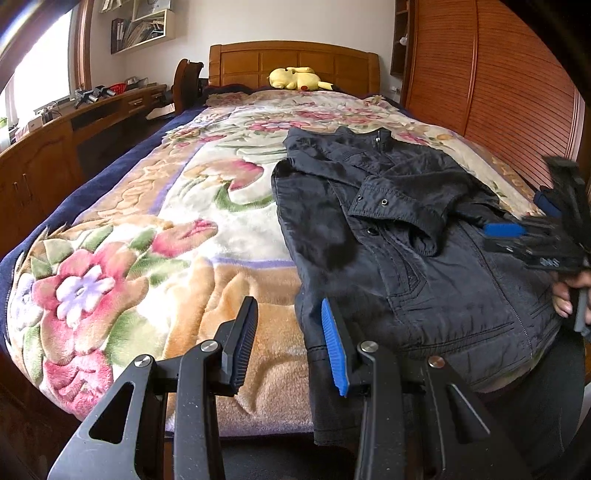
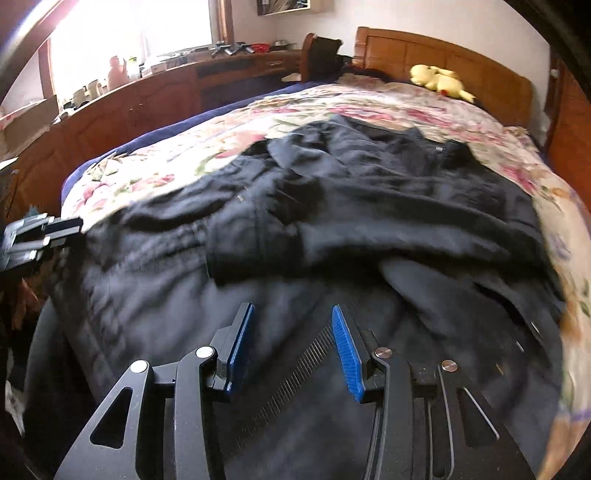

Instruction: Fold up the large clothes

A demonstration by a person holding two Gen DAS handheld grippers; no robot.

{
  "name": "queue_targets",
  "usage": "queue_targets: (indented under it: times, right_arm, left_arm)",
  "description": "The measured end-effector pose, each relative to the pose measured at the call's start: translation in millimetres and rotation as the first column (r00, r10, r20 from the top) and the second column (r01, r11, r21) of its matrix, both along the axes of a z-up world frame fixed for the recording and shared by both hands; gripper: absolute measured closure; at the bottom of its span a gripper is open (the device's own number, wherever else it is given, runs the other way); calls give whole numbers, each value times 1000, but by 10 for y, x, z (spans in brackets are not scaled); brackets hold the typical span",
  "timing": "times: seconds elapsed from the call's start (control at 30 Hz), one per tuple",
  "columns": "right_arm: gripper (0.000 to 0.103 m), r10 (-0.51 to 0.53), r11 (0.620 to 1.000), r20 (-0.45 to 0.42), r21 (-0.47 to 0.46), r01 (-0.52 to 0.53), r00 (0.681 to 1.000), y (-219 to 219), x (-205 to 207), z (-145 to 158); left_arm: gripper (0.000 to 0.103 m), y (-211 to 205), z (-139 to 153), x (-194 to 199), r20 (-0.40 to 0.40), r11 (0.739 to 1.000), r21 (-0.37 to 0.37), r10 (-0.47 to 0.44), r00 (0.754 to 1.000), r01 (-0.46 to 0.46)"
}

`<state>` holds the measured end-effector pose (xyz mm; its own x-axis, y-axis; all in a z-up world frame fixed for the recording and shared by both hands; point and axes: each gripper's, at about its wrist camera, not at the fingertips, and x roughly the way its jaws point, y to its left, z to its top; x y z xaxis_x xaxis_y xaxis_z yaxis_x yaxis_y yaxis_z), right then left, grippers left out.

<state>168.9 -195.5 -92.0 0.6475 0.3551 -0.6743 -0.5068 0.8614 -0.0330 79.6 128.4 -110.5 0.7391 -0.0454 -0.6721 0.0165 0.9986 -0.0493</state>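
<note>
One black jacket (image 1: 406, 236) laid lengthwise on the bed (image 1: 155, 236), collar twd headboard – left gripper (image 1: 291, 347) & right gripper (image 2: 291, 347) both partly open, holding nothing.

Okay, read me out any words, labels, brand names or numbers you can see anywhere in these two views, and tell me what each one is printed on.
None can be read for certain.
White bag on the wall shelf: dark print, too small and cut off.
Right claw body: pale marks, blurred.
Books and folders on the shelf: spines too small.
Black jacket, floral blanket, yellow plush toy: no text visible.
</note>
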Motion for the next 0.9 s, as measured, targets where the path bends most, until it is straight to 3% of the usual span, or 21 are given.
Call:
queue_targets:
  times: [0.17, 0.27, 0.33, 0.4, 0.5, 0.53, 0.6, 0.67, 0.9]
  right_arm:
    - [58, -86, 996, 15, 32, 86, 996, -504, -339, 27]
    - [58, -141, 989, 32, 39, 139, 990, -719, -483, 86]
    - [58, -170, 985, 42, 45, 168, 985, -848, -567, 118]
    - [58, -195, 980, 43, 44, 193, 980, -953, -680, 146]
    - [58, -226, 974, 49, 33, 225, 973, -1036, -752, 182]
    - [58, -232, 972, 51, 34, 231, 971, -1068, -782, 188]
    - [58, -242, 970, 50, 39, 240, 969, -1113, -807, 196]
    - [58, -246, 969, 48, 47, 244, 968, -1174, -876, 204]
    - [58, -286, 958, 46, 17, 285, 957, -1343, -988, 198]
  left_arm:
    - [66, -18, 59, -42, 26, 1000, 17, 23, 999, -24]
    - [66, -50, 91, -36, 18, 1000, -4, -7, 1000, 7]
    - [77, -97, 122, -38, 17, 999, -14, -42, 999, 42]
    - [98, -151, 167, -54, 23, 998, -7, -60, 998, 60]
    - [97, -217, 252, -88, 36, 995, -13, -103, 994, 103]
    - [94, -249, 296, -116, 50, 994, 10, -112, 992, 111]
    - [45, -271, 356, -152, 70, 995, 70, -74, 995, 69]
    - [23, -210, 407, -186, 86, 997, 56, -56, 995, 51]
    - [13, -41, 373, -211, 58, 997, 79, -7, 998, 2]
